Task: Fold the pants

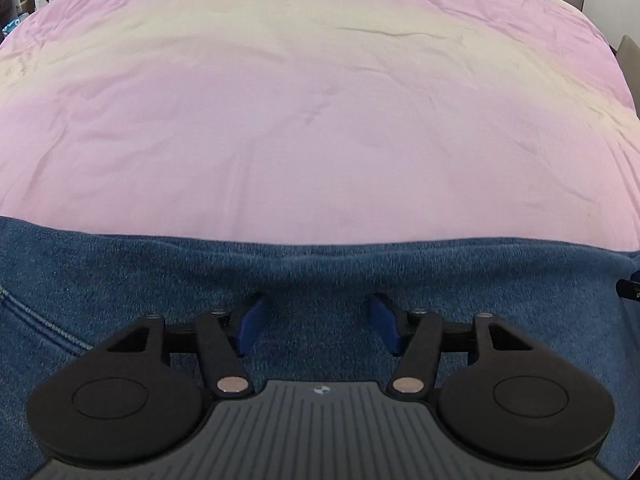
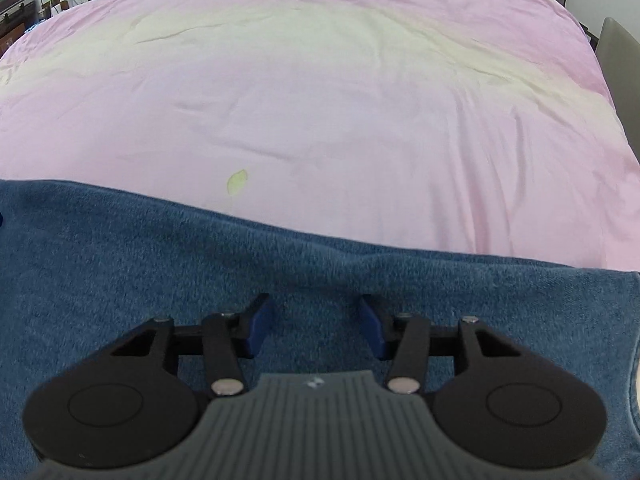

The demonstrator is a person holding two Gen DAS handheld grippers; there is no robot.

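Left wrist view: left tongs point(image 1: 318, 324) and right tongs point(image 2: 316, 326) gape released above blue pants point(image 2: 120, 264) on pink sheet point(image 1: 320, 120).

Blue pants point(image 1: 120, 280) (heathered), pink sheet point(image 1: 320, 120)

The pants point(image 1: 120, 280) lie on the sheet point(image 1: 320, 120) beneath both tongs; bare sheet stretches ahead, with chairs point(image 2: 616, 60) beyond, far right.
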